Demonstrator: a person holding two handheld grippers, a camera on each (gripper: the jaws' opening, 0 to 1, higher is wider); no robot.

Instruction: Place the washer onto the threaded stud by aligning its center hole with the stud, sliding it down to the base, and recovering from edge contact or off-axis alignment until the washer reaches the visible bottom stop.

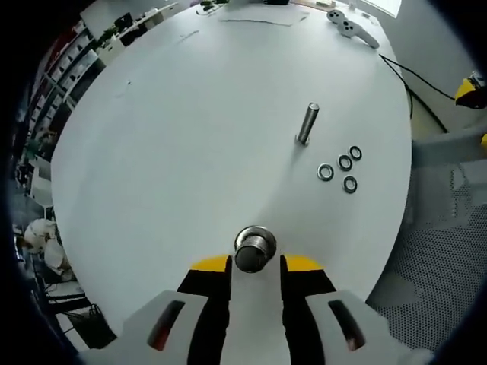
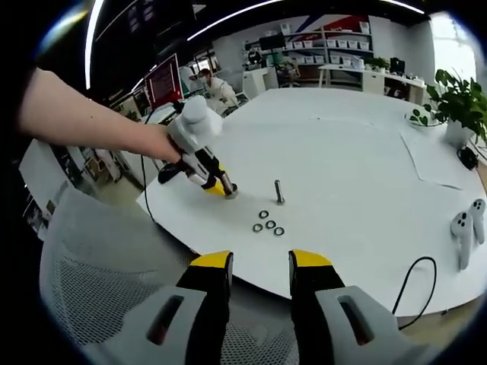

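A short upright metal stud [image 1: 307, 123] [image 2: 279, 192] stands on the round white table [image 1: 190, 152] [image 2: 350, 152]. Several small dark washers [image 1: 345, 163] [image 2: 269, 225] lie flat in a cluster just beside it. My left gripper [image 1: 255, 266] is low over the table's near part with its yellow-tipped jaws closed against a round metal piece [image 1: 255, 249], seen end-on. In the right gripper view a person's hand holds the left gripper [image 2: 226, 190] with its tips down on the table, left of the stud. My right gripper [image 2: 260, 266] hangs open off the table's edge, with nothing between its jaws.
White hand controllers [image 1: 351, 26] [image 2: 464, 228] lie at the table's far side, with a black cable [image 1: 415, 84] [image 2: 415, 274] trailing off the edge. A grey mesh chair [image 2: 91, 289] stands below the right gripper. A potted plant [image 2: 456, 106] sits on the table.
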